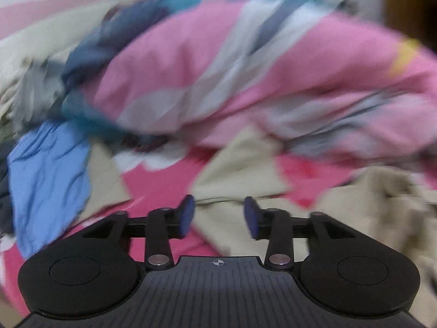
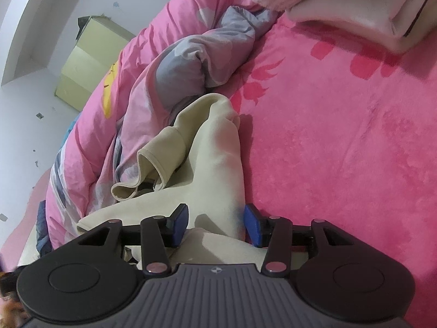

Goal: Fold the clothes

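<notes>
right claw (image 2: 215, 224) — jaws apart | cream garment (image 2: 215, 164) — rumpled, sleeve folded over

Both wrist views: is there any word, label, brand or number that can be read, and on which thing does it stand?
No readable text in either view.
left gripper: only a small round cross mark on its body, no letters.
right gripper: the same mark, no letters.
pink quilt: a yellow print, no words legible.

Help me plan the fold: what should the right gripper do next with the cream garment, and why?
Probably close the right gripper: the cream garment runs between its open blue pads on the pink blanket, not visibly pinched. The left gripper is open and empty.
</notes>
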Motion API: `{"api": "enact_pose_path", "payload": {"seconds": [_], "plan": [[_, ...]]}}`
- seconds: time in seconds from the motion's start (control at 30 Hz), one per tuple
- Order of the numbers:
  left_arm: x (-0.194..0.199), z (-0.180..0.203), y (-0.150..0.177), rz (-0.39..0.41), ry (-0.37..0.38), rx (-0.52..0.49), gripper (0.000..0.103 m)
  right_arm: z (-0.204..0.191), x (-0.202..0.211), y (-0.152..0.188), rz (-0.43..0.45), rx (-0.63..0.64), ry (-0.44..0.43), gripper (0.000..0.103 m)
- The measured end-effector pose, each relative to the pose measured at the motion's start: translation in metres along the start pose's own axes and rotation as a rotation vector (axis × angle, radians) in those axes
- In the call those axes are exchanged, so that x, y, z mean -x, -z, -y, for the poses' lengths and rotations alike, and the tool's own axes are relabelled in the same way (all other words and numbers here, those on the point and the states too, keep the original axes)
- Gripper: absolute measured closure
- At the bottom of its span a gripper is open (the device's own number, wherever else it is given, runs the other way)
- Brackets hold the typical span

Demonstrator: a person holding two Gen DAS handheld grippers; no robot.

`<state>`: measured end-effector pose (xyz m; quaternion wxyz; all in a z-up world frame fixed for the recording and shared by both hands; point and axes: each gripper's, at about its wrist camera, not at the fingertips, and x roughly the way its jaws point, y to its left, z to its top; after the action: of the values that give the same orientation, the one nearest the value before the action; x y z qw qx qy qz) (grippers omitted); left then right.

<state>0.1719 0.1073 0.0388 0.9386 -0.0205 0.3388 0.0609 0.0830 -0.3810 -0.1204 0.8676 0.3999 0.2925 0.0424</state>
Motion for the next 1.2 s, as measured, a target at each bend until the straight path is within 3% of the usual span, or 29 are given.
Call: {"api": "enact_pose_path", "payload": {"seconds": [0.1, 0.17, 0.27, 0.47, 0.6, 0.7, 0.73, 0.8, 0.83, 0.87, 1.03, 1.2], "plan": [[0.031, 0.023, 0.033, 0.095, 0.151, 0.062, 0.051, -0.026, 0.011, 0.003, 0.027, 0.125, 0.032, 0.053], [0.035, 0.037, 0.058, 0.12, 0.198, 0.121, 0.051, -0.054, 0.016, 0.006, 0.033, 0.244, 0.018, 0.052], [0.022, 0.06, 0.087, 0.109, 0.205, 0.15, 0.051, -0.106, 0.008, 0.014, 0.001, 0.462, -0.011, 0.042], [0.006, 0.086, 0.12, 0.045, 0.325, 0.089, 0.052, -0.202, -0.042, 0.041, -0.036, 0.928, -0.02, 0.031], [0.001, 0.092, 0.132, 0.052, 0.334, 0.041, 0.052, -0.231, -0.098, 0.063, -0.109, 1.165, 0.065, 0.029], [-0.003, 0.096, 0.138, 0.061, 0.338, 0.027, 0.052, -0.24, -0.136, 0.074, -0.158, 1.265, 0.134, 0.03], [-0.004, 0.095, 0.138, 0.059, 0.344, 0.029, 0.052, -0.241, -0.147, 0.076, -0.172, 1.283, 0.157, 0.033], [-0.006, 0.094, 0.139, 0.055, 0.352, 0.033, 0.052, -0.24, -0.164, 0.076, -0.201, 1.285, 0.196, 0.059], [-0.007, 0.093, 0.14, 0.053, 0.356, 0.033, 0.052, -0.238, -0.167, 0.073, -0.214, 1.251, 0.203, 0.081], [-0.008, 0.092, 0.14, 0.053, 0.359, 0.034, 0.052, -0.237, -0.166, 0.066, -0.209, 1.2, 0.207, 0.09], [-0.013, 0.085, 0.144, 0.041, 0.359, 0.053, 0.052, -0.233, -0.119, 0.029, -0.054, 1.018, 0.206, 0.096], [-0.014, 0.083, 0.144, 0.04, 0.356, 0.062, 0.052, -0.209, -0.061, -0.042, 0.123, 0.8, 0.269, 0.097]]}}
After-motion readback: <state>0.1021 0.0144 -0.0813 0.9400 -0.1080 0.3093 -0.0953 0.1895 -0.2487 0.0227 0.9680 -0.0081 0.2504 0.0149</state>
